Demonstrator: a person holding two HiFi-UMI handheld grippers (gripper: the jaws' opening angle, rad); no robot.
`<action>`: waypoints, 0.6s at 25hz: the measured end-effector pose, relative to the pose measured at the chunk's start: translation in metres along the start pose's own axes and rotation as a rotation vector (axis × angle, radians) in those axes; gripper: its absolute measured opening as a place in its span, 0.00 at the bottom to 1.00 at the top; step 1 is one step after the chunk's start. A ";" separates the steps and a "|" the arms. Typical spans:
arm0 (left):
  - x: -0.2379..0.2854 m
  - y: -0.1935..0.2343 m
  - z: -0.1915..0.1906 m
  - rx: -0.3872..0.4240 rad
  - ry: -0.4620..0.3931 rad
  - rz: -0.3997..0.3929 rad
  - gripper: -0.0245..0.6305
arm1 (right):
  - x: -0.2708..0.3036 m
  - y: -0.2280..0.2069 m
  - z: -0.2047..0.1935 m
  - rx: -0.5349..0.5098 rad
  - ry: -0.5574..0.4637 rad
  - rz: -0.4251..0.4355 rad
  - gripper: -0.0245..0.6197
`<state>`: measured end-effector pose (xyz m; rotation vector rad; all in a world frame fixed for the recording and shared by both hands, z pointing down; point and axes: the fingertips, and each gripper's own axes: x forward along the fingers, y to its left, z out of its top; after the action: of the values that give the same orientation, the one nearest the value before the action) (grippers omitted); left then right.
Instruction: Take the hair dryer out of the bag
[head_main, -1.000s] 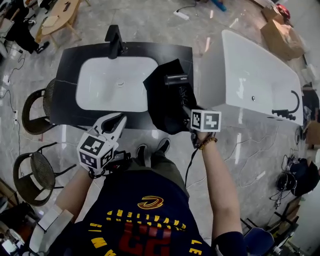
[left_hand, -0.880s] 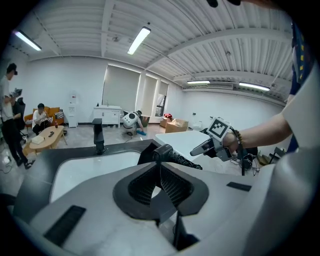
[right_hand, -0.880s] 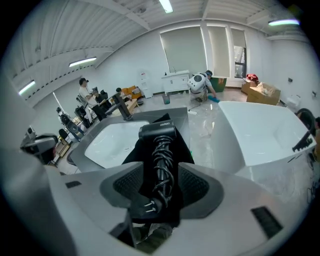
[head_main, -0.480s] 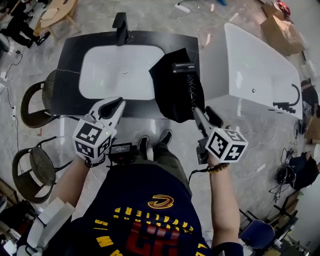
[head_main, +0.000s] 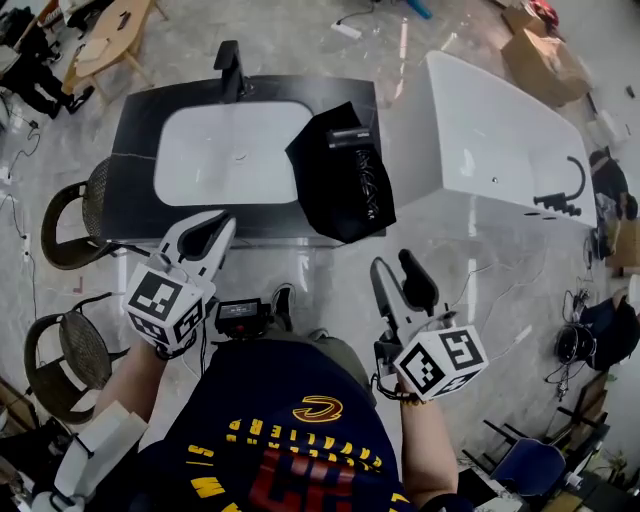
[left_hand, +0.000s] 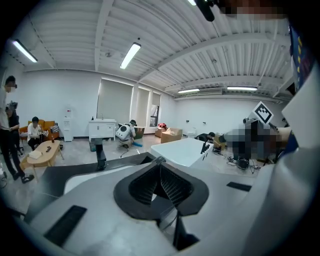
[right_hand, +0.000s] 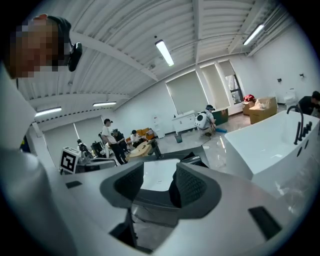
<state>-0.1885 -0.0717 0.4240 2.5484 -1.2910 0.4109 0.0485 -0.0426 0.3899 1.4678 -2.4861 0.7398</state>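
Observation:
The black hair dryer (head_main: 352, 158) lies on top of the flat black bag (head_main: 325, 200), on the dark counter to the right of the sink. Its body is at the far end and its cord trails toward me. My right gripper (head_main: 393, 267) hangs in the air well short of the counter's front edge, open, with nothing between its fingers; the same gap shows in the right gripper view (right_hand: 159, 175). My left gripper (head_main: 222, 224) hovers at the counter's front edge by the basin. It is shut and empty, its pads meeting at the tips (left_hand: 159, 161).
A white basin (head_main: 225, 155) with a black faucet (head_main: 228, 68) is set in the dark counter (head_main: 135, 140). A white bathtub (head_main: 490, 150) stands to the right. Two round chairs (head_main: 62, 212) are at the left, with cardboard boxes (head_main: 545, 60) at the far right. People stand and sit in the background.
My right gripper has drawn back from the bag toward me and risen, now with its jaws apart. The hair dryer stays on the bag. My left gripper has lifted slightly.

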 end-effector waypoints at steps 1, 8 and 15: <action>-0.006 -0.011 0.007 0.007 -0.014 -0.005 0.06 | -0.008 0.006 0.000 -0.010 -0.011 0.013 0.36; -0.049 -0.113 0.057 0.063 -0.111 -0.076 0.06 | -0.079 0.037 -0.008 -0.096 -0.080 0.103 0.26; -0.090 -0.232 0.051 0.093 -0.123 -0.165 0.06 | -0.166 0.054 -0.030 -0.117 -0.162 0.137 0.05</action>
<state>-0.0441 0.1107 0.3219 2.7714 -1.1137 0.2905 0.0827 0.1228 0.3355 1.3797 -2.7218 0.5031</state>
